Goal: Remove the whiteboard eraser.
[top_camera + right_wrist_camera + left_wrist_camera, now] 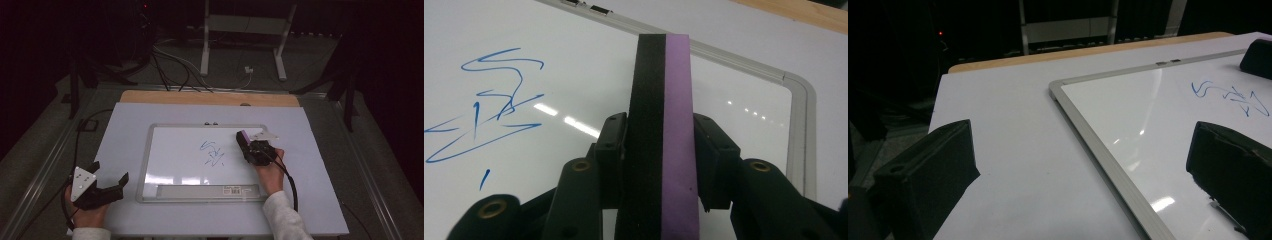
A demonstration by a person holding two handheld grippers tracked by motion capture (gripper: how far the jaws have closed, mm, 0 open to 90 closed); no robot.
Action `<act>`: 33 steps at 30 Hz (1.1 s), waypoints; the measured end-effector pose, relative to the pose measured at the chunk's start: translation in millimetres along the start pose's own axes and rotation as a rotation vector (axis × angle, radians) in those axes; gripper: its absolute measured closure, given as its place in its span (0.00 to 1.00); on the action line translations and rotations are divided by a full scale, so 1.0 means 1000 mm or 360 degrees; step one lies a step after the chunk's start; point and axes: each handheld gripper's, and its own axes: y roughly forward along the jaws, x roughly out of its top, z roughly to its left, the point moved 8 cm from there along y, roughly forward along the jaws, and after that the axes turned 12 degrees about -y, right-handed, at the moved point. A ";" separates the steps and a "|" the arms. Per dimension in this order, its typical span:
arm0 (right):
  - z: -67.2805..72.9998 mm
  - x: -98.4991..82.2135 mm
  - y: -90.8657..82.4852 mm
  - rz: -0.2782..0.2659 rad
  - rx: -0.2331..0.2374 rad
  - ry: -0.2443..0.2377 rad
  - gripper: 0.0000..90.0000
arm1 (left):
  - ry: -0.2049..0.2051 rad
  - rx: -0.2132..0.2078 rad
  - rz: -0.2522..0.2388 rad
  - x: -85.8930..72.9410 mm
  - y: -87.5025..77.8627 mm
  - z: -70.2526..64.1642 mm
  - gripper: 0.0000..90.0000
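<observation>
A: At three o'clock on the white dry-erase board with the silver frame (150, 150), the right tool (245, 140) is clamped on a slab-shaped eraser, black felt on one side and purple foam on the other (664, 115). Why held on edge like that?

B: Probably so the felt side can be laid down and swept toward nine o'clock, where the blue marker scribble (212, 153) sits mid-board. The eraser lies just beside the scribble, not on it.

A: And the left tool (107, 175)?

B: Jaws apart, holding nothing, resting at eight o'clock on the table, clear of the board; it looks parked out of the way.

A: The surface?

B: A pale sheet-covered table (310, 200) with a wooden edge at twelve o'clock. The room beyond is dark, with cables and a white metal stand (240, 30) on the floor.
</observation>
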 end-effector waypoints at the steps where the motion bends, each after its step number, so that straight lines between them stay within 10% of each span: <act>1: 0.000 0.000 0.000 0.0004 -0.0003 -0.0005 0.68 | 0.0001 0.0000 0.0001 0.000 0.000 0.000 0.01; 33: 0.004 0.002 -0.004 -0.0005 -0.0083 -0.0109 0.66 | 0.0007 0.0000 0.0006 0.000 0.001 -0.001 0.01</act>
